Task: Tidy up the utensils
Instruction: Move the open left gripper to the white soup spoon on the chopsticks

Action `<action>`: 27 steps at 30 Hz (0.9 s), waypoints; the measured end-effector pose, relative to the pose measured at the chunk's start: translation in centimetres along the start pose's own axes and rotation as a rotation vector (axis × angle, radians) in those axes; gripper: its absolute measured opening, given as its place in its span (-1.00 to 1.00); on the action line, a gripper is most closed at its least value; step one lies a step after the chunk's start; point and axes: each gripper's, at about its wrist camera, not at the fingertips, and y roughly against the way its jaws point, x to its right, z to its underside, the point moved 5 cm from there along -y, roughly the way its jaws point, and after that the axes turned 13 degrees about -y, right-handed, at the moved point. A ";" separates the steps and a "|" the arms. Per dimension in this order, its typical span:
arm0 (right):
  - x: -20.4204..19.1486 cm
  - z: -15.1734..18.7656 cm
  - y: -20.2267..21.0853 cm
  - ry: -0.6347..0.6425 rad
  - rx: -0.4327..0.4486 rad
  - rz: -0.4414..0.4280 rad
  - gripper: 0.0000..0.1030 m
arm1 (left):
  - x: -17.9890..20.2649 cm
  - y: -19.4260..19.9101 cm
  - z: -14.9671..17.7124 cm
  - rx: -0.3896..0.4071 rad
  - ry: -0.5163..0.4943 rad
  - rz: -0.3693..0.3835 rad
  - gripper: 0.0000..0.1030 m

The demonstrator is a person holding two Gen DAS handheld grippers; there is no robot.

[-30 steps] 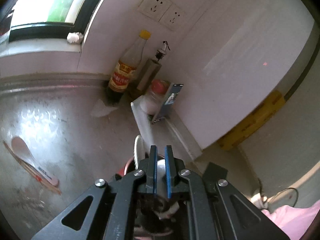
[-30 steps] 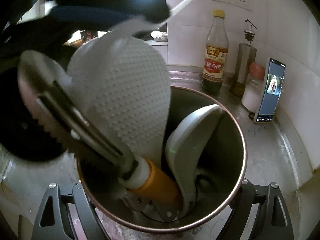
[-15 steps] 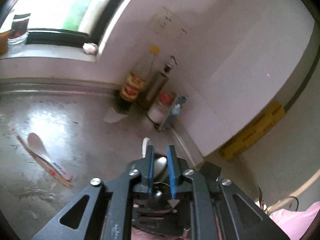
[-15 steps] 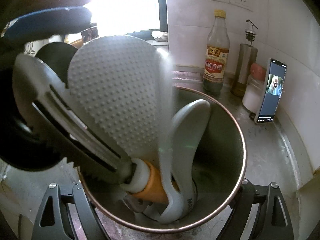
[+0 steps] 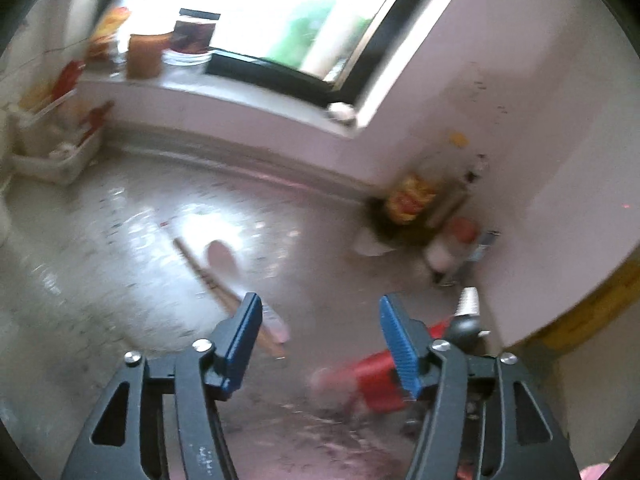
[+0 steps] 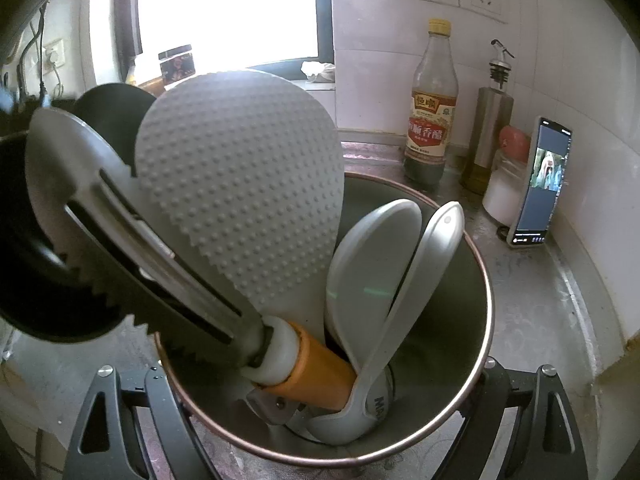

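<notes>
Utensils fill the holder (image 6: 460, 412) your right gripper (image 6: 324, 436) clamps; your left gripper (image 5: 320, 332), just spreading, empty, nears chopsticks (image 5: 208, 276) beside it.

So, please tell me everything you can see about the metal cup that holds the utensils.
The metal cup is a round, open container with a dull steel inside and a thin copper-coloured rim. It stands on the steel counter, close before the right tongs, whose arms flank it; the fingertips are hidden, so contact cannot be seen. Inside lean a dotted grey rice paddle, two pale spoons, a black ladle and a serrated tool with an orange handle.
</notes>
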 end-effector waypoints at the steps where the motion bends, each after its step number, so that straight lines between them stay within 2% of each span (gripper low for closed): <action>1: 0.0 0.0 0.0 -0.001 0.000 0.001 0.76 | -0.7 -0.2 0.3 -0.011 0.009 -0.030 0.30; 5: -0.1 0.1 0.2 -0.003 0.001 0.006 0.76 | -2.9 -0.9 1.4 -0.033 0.046 -0.105 0.63; 10: -0.1 0.1 0.2 -0.008 0.001 0.010 0.76 | -5.5 -2.0 2.4 -0.049 0.111 -0.158 0.77; 18: 0.3 0.1 0.4 -0.026 0.006 0.025 0.76 | -8.8 -3.4 3.8 -0.078 0.199 -0.239 0.80; 27: 1.0 0.4 0.9 -0.050 0.013 0.060 0.76 | -9.8 -5.4 4.6 -0.115 0.226 -0.237 0.80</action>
